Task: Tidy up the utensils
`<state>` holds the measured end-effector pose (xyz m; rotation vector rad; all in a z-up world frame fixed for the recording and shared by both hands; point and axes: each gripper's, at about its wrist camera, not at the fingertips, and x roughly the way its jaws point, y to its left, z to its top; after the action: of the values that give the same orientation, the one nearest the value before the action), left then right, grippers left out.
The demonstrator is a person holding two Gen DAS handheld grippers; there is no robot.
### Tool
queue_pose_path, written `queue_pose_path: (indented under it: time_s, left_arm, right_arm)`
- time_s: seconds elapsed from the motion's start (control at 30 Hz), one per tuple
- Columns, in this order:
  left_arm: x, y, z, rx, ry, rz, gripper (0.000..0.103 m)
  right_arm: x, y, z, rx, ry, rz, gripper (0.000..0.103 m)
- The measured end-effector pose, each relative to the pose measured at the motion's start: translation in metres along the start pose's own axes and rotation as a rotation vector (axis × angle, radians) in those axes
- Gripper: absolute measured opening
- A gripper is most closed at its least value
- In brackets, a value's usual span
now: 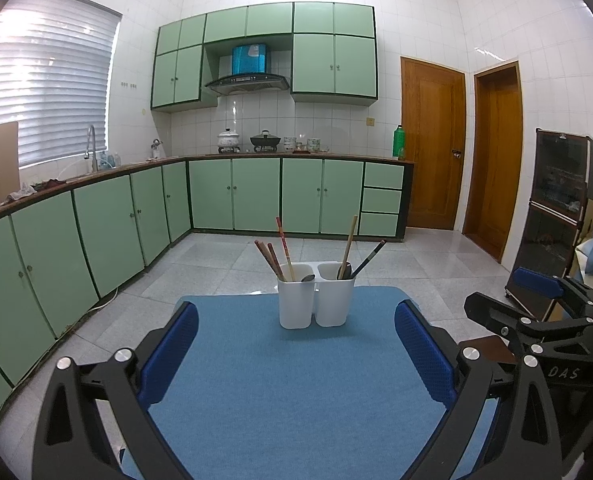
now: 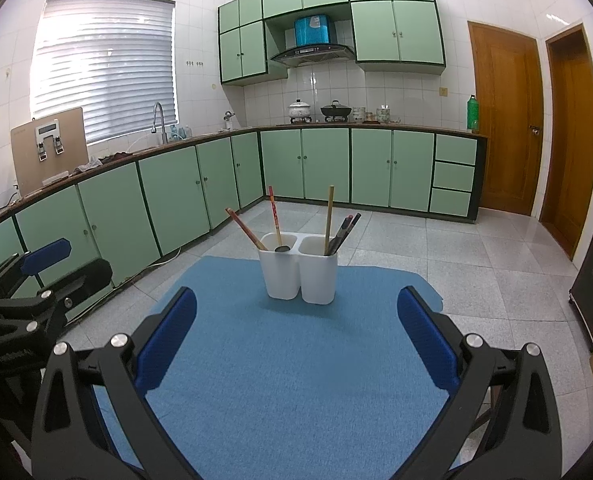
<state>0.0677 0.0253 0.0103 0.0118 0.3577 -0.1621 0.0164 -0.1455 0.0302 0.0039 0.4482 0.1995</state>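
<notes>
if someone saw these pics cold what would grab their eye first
Probably the white two-compartment utensil holder, standing alone near the far edge of the blue mat, with chopsticks fanning out of both compartments. Next, the open left gripper and right gripper, both empty and well short of it. Behind, mint-green cabinets wrap the kitchen walls.

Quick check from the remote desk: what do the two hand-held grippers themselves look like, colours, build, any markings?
Both match: the left hand-held gripper and right hand-held gripper have black angular linkage frames with cut-outs, round silver bolt heads, and two long fingers faced with textured blue pads. The right one's body carries white lettering "DAS" in the left view. No cables or sleeves show.
</notes>
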Motion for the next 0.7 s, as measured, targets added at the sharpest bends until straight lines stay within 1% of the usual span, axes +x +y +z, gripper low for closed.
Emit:
queue_pose_path:
  time_s: [0.7]
  left_arm:
    - [0.0009, -0.0016, -0.0002, -0.003, 0.013, 0.010, 0.096]
  right_arm:
    - [0.0045, -0.0046, 0.0023, 0.011, 0.007, -0.001, 0.097]
